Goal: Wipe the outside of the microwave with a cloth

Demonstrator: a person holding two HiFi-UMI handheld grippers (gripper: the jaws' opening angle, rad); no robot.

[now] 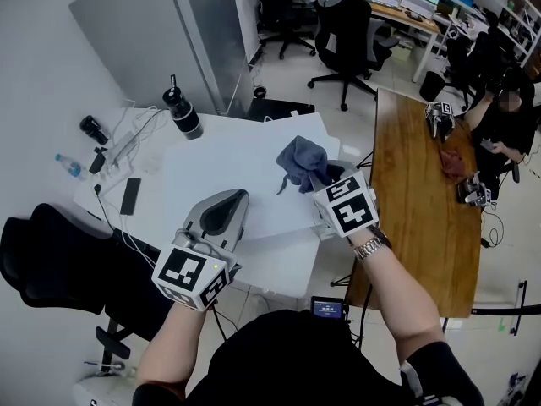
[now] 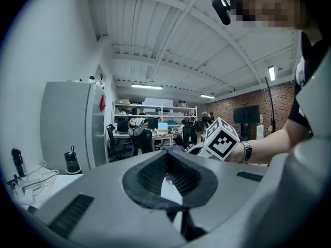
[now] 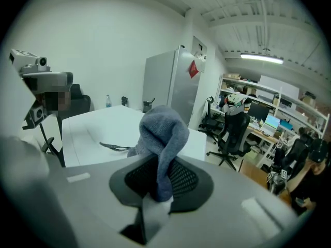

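A blue-grey cloth (image 1: 303, 163) hangs bunched from my right gripper (image 1: 326, 182), which is shut on it above the right part of a white box-like top (image 1: 228, 172) that I take for the microwave. In the right gripper view the cloth (image 3: 162, 133) droops over the closed jaws (image 3: 156, 189), with the white surface (image 3: 98, 125) behind it. My left gripper (image 1: 222, 213) sits at the near edge of that white top, shut with nothing between its fingers. In the left gripper view its jaws (image 2: 166, 177) are closed, and the right gripper's marker cube (image 2: 223, 138) shows ahead.
A black bottle (image 1: 182, 112), a small water bottle (image 1: 69, 166), a phone (image 1: 130, 195) and cables lie on the white table's left. A wooden table (image 1: 423, 210) stands at the right with a seated person (image 1: 507, 117). A black chair (image 1: 51, 260) is at the left, a grey cabinet (image 1: 152, 32) behind.
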